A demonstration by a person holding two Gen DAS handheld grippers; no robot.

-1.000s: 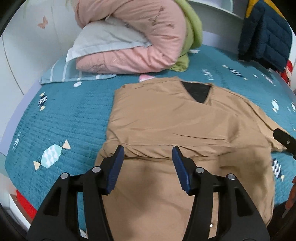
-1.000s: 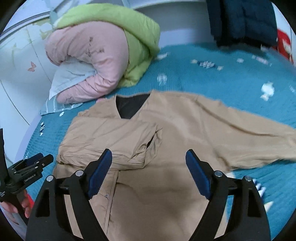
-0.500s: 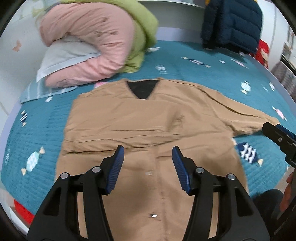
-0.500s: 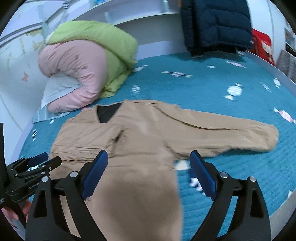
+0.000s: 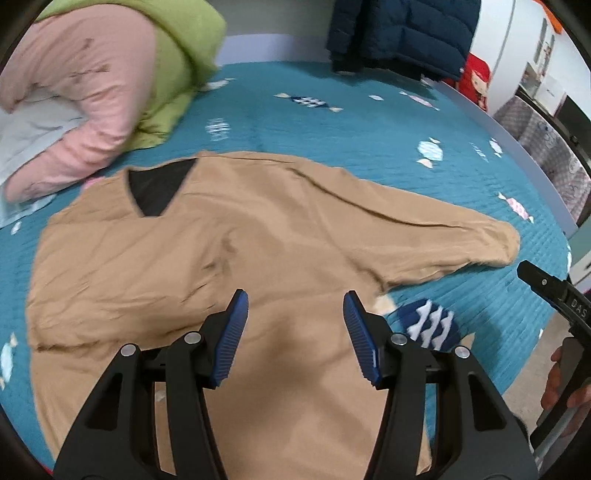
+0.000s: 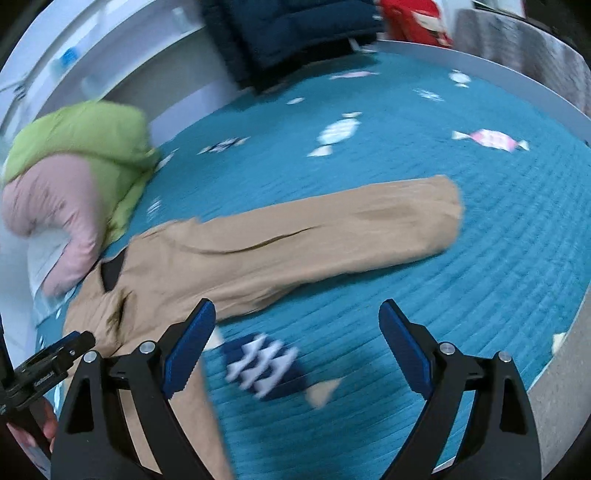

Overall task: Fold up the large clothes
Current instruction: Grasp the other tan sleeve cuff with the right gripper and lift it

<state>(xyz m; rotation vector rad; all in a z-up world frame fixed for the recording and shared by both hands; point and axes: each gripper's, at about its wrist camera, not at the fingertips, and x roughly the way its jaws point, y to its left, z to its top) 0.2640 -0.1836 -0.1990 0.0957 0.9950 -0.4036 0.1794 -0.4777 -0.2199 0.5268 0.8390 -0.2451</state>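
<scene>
A large tan garment (image 5: 236,258) with a dark V neck lies flat on the teal bedspread (image 5: 369,140). Its left sleeve is folded across the chest; its right sleeve (image 6: 332,229) stretches out to the right. My left gripper (image 5: 295,328) is open and empty above the garment's lower middle. My right gripper (image 6: 295,339) is open wide and empty, above the bedspread just below the outstretched sleeve. Each gripper shows at the edge of the other's view.
A rolled pink and green quilt (image 5: 110,85) with a pillow lies at the bed's head on the left. A dark blue jacket (image 5: 399,33) hangs behind the bed. The bed's right edge (image 6: 554,387) is close to my right gripper.
Both grippers have swung to the right across the garment. The outstretched right sleeve has come into full view. Both stayed open and empty.
</scene>
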